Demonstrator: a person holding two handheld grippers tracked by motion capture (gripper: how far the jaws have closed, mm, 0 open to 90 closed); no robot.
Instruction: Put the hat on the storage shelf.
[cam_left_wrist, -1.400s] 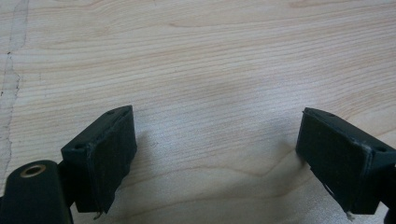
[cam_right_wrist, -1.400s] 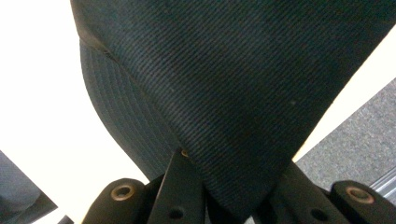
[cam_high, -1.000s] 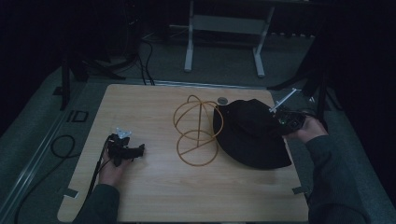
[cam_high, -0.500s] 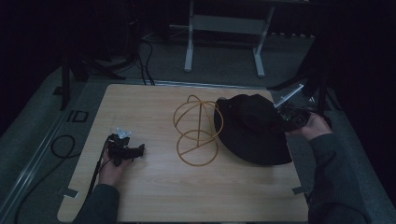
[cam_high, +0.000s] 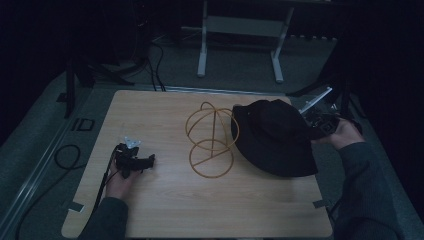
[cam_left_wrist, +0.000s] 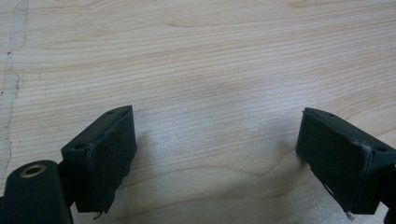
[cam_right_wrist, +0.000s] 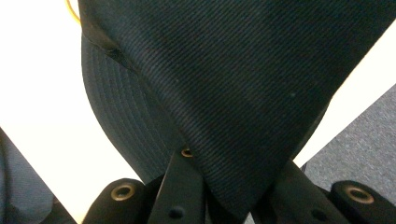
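A black bucket hat (cam_high: 272, 137) lies on the right side of the wooden table (cam_high: 165, 210), its brim touching a gold wire hat stand (cam_high: 212, 142) at the table's middle. My right gripper (cam_high: 312, 125) is at the hat's far right edge, shut on the cloth. In the right gripper view the hat's fabric (cam_right_wrist: 224, 84) is pinched between the jaws of my right gripper (cam_right_wrist: 229, 186) and hangs away from them. My left gripper (cam_high: 147, 162) rests low on the table's left side. It is open, and only bare wood lies between the jaws of my left gripper (cam_left_wrist: 217, 135).
A grey metal frame (cam_high: 202, 45) stands on the carpet beyond the table's far edge. Cables (cam_high: 65, 155) lie on the floor at the left. Tape marks (cam_high: 320, 203) sit near the table's front corners. The right table edge is close beside my right hand.
My right gripper has shifted slightly up and to the right with the hat's edge in it, and the hat has lifted a little on that side. The left gripper has stayed put.
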